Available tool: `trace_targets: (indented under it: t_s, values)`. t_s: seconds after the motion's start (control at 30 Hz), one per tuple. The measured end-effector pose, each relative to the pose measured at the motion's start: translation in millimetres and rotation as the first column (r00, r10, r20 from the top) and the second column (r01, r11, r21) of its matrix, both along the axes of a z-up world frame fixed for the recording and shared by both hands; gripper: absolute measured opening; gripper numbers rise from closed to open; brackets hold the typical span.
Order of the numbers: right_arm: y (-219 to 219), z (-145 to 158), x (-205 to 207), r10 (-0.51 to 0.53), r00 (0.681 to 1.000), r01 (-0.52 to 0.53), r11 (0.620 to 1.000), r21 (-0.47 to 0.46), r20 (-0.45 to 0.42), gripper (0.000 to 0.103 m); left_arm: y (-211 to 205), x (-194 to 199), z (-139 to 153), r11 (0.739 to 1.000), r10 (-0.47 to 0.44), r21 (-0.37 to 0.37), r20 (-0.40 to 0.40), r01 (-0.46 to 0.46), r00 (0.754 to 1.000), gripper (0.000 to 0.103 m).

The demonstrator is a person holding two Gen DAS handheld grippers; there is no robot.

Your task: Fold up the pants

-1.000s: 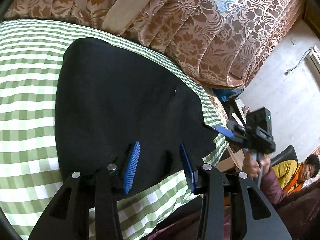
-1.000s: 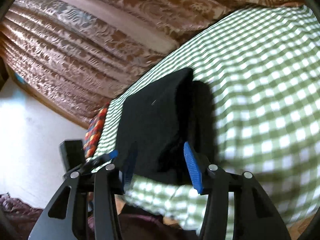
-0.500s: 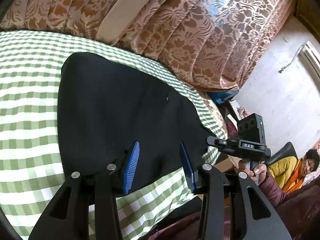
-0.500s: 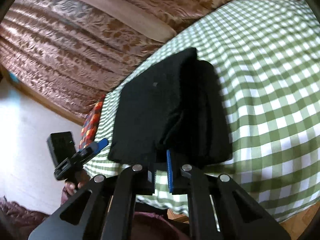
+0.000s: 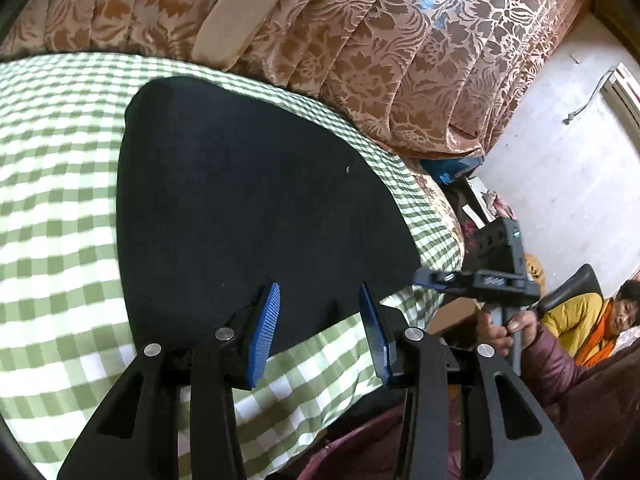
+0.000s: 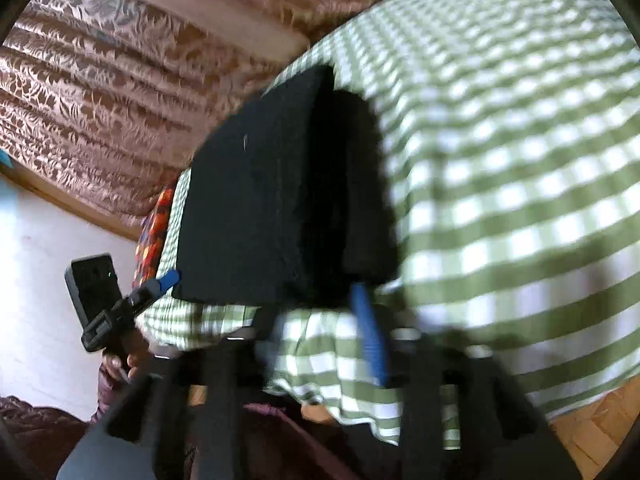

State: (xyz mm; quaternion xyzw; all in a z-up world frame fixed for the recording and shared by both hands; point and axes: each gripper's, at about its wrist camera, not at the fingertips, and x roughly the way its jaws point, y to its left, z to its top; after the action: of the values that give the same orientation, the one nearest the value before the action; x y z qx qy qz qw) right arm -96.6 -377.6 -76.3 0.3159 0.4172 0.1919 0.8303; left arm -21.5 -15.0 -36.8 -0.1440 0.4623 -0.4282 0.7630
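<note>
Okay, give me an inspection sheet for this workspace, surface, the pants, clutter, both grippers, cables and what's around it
Surface: green-and-white checked cloth, lying smooth.
Job's things: black pants, folded into a compact stack near the cloth's front edge.
Clutter: nothing seen on the cloth besides the pants.
Grippers: left gripper open, its blue pads over the pants' near edge, not pressing. Right gripper blurred; jaws have just been opening, apart at the pants' near edge, nothing gripped.
Cables: one loose wall cable on the white wall.
Surroundings: brown floral curtain behind; a seated person at the right.
</note>
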Motion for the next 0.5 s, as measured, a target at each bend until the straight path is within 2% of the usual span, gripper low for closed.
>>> trace_targets:
  t_s: [0.1, 0.17, 0.2, 0.27, 0.4, 0.43, 0.47, 0.5]
  values:
    - [-6.6, 20.0, 12.8, -0.034, 0.997, 0.032, 0.999, 0.018, 0.07, 0.04, -1.8, 2.8, 4.9, 1.0, 0.006, -0.006, 0.019, -0.006, 1.0, 0.04]
    - [-2.7, 26.4, 32.8, -0.057, 0.995, 0.055, 0.998, 0.02, 0.083, 0.053, -7.5, 5.2, 7.7, 1.0, -0.001, 0.0, 0.032, 0.001, 0.999, 0.04]
    - [0.2, 27.0, 45.6, -0.065, 0.994, 0.063, 0.998, 0.025, 0.084, 0.054, -9.7, 5.4, 8.7, 1.0, -0.004, 0.003, 0.039, 0.004, 0.999, 0.04]
    - [6.8, 24.8, 71.1, -0.084, 0.995, 0.084, 0.996, 0.016, 0.061, 0.055, -15.6, 4.9, 10.7, 1.0, -0.02, 0.019, 0.057, 0.019, 0.998, 0.04]
    - [10.7, 11.9, 118.4, -0.114, 0.993, 0.115, 0.992, 0.053, -0.014, 0.058, -23.7, -0.7, 12.9, 0.997, -0.054, 0.056, 0.091, 0.049, 0.994, 0.04]
    - [13.7, 10.1, 126.6, -0.102, 0.995, 0.103, 0.993, 0.059, -0.015, 0.039, -25.1, -2.1, 12.7, 0.996, -0.062, 0.062, 0.095, 0.056, 0.994, 0.04]
    - [19.6, 12.7, 132.6, -0.099, 0.995, 0.099, 0.995, 0.026, -0.005, 0.015, -28.0, -4.4, 10.9, 0.995, -0.072, 0.08, 0.096, 0.065, 0.993, 0.04]
    - [24.2, 16.3, 133.7, -0.107, 0.994, 0.107, 0.994, -0.014, 0.011, 0.015, -30.4, -5.9, 9.0, 0.993, -0.076, 0.096, 0.094, 0.067, 0.993, 0.04]
